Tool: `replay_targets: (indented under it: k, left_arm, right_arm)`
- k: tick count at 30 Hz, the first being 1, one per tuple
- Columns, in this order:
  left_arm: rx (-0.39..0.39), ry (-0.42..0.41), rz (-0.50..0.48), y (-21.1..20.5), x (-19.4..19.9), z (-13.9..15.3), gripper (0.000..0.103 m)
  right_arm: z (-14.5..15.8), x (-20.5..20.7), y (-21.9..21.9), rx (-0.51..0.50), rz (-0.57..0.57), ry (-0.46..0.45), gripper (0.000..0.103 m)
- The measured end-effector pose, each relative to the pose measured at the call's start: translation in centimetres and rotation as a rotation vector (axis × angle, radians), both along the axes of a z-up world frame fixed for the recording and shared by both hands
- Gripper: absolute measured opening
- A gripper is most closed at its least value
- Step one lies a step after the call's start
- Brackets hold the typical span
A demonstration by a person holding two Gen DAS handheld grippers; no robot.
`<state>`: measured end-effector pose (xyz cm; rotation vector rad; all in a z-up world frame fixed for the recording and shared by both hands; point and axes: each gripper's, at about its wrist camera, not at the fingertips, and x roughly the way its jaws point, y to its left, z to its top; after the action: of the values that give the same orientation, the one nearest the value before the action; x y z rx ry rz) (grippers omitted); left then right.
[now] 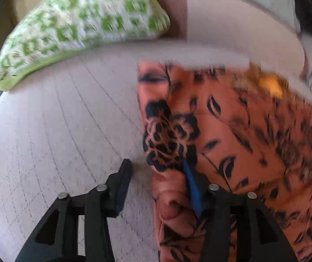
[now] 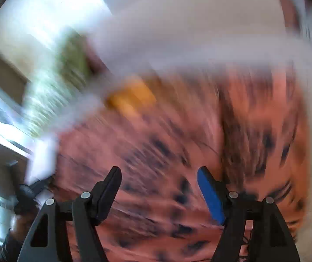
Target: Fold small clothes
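Note:
An orange garment with a black flower print [image 1: 243, 144] lies on the pale ribbed sofa seat [image 1: 57, 120]. My left gripper [image 1: 156, 166] is open at the garment's left edge; its blue-padded finger [image 1: 192, 187] lies against a fold of the cloth, the other finger rests over the bare seat. In the right wrist view, heavily blurred, my right gripper [image 2: 159, 173] is open above the same garment [image 2: 156, 152], holding nothing. An orange-yellow patch [image 2: 131, 100] shows at the garment's far edge.
A green and white patterned cushion [image 1: 79, 26] lies at the back left of the seat. The pale sofa backrest [image 1: 232, 28] runs behind the garment. A bright window area [image 2: 14, 120] shows at the left of the right wrist view.

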<state>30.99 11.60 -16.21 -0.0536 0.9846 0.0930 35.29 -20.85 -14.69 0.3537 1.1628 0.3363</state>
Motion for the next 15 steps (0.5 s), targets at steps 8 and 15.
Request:
replay_targets:
  k: [8,15]
  left_arm:
    - [-0.073,-0.155,0.009,-0.7,-10.6,6.5,0.08]
    - [-0.231,-0.039,0.007,-1.6,-22.6,4.2,0.08]
  right_arm:
    - [8.3,-9.6,-5.5,-0.107,-0.118,-0.202,0.076]
    - [5.4,-22.7,-12.9,-0.149,-0.108,0.016,0.076]
